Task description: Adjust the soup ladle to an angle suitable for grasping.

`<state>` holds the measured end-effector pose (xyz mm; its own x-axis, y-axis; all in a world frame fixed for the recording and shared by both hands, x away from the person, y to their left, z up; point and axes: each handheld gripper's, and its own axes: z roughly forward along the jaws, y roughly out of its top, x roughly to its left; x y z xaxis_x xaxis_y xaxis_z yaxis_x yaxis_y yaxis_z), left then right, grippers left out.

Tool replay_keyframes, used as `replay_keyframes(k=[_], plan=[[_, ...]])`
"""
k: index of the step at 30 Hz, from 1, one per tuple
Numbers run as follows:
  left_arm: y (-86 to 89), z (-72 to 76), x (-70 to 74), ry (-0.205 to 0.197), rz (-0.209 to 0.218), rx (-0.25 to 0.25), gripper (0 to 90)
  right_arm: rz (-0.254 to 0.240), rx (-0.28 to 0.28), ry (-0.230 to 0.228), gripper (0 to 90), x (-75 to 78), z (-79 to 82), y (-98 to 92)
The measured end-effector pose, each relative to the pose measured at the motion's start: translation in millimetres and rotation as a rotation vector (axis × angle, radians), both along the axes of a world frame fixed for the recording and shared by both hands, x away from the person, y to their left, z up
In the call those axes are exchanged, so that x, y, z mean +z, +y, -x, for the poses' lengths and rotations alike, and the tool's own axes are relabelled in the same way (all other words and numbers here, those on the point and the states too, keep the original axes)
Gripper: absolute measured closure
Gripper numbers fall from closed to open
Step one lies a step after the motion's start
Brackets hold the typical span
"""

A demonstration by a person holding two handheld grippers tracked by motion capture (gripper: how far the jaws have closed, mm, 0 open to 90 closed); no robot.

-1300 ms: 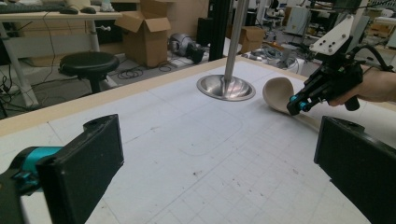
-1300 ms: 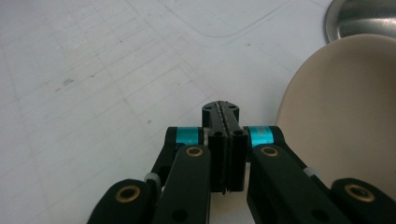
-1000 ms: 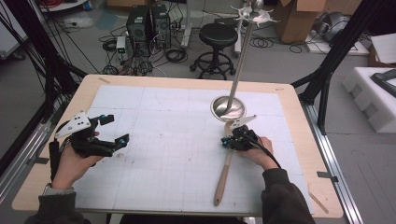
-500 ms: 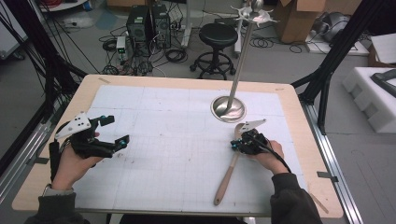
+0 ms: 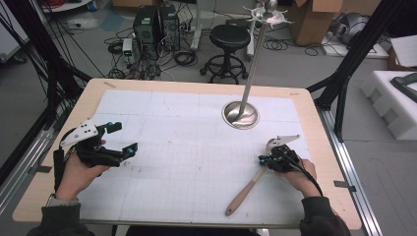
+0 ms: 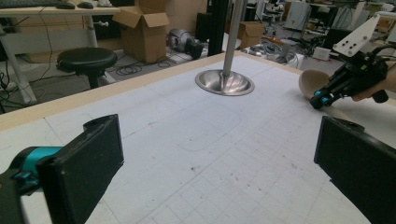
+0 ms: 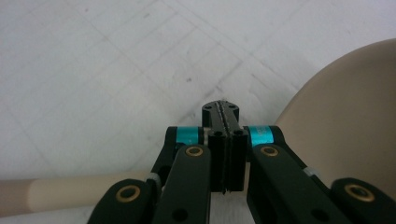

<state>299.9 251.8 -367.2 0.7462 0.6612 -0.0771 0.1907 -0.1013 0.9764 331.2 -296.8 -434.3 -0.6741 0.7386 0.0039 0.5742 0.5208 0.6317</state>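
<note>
A pale wooden spoon [image 5: 248,189] lies on the white gridded mat at the near right, bowl end pointing away from me. My right gripper [image 5: 260,160] sits low over the spoon's neck, jaws pressed together with nothing visible between them. In the right gripper view its shut tips [image 7: 220,109] hover over the mat, with the spoon's bowl [image 7: 345,126] to the right and the handle at lower left. My left gripper [image 5: 125,136] is held above the mat's left side, wide open and empty. The left gripper view shows the open left gripper [image 6: 219,158] and, farther off, the right gripper [image 6: 322,98] beside the spoon bowl [image 6: 310,81].
A tall metal pole rises from a round dished base [image 5: 240,115] at the back right of the mat, also seen as the base [image 6: 224,83]. The wooden table edge [image 5: 196,83] borders the mat. Beyond it stand a black stool [image 5: 228,37], cables and cardboard boxes.
My right gripper has drawn back toward the near right, away from the pole's base. The spoon's bowl end swung right with it; the handle tip stayed put. The left gripper held still.
</note>
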Motion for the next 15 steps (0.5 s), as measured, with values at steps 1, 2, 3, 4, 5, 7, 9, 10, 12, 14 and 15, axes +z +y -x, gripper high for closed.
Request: replay_keyframes(k=[1, 2, 3, 4, 5, 7, 9, 10, 12, 14, 15], plan=[[0.0, 0.0, 0.0, -0.001, 0.0, 0.0, 1.8, -0.001, -0.009, 0.003, 90.0, 0.2, 2.3, -1.8], [0.1, 0.1, 0.0, -0.001, 0.001, 0.001, 1.8, -0.002, -0.018, 0.001, 90.0, 0.2, 4.5, -3.8], [0.4, 0.0, 0.1, -0.001, -0.001, 0.0, 1.8, 0.0, -0.023, 0.001, 90.0, 0.2, 6.9, -5.5], [0.2, 0.1, 0.1, 0.0, 0.002, 0.0, 1.8, 0.002, -0.03, -0.002, 90.0, 0.2, 9.5, -7.1], [0.1, 0.0, 0.1, -0.001, 0.002, 0.0, 1.8, 0.004, -0.038, -0.001, 90.0, 0.4, 12.2, -8.6], [0.0, 0.0, 0.1, -0.002, 0.002, -0.002, 1.8, 0.006, -0.046, 0.001, 90.0, 0.8, 16.4, -11.9], [-0.1, 0.2, 0.3, -0.002, 0.003, -0.003, 1.8, 0.006, -0.054, 0.003, 90.0, 1.0, 20.4, -15.1], [0.1, 0.2, 0.5, -0.003, 0.002, -0.001, 1.8, 0.011, -0.058, 0.002, 90.0, 1.2, 22.5, -16.5], [0.1, 0.2, 0.5, -0.004, 0.003, -0.001, 1.8, 0.017, -0.063, 0.003, 90.0, 2.0, 26.8, -19.1], [-0.3, 0.1, 0.3, -0.003, 0.005, -0.002, 1.8, 0.024, -0.065, 0.005, 90.0, 2.7, 31.2, -21.7], [-0.4, 0.1, 0.2, -0.002, 0.004, -0.002, 1.8, 0.023, -0.067, 0.007, 90.0, 2.8, 33.0, -23.5]])
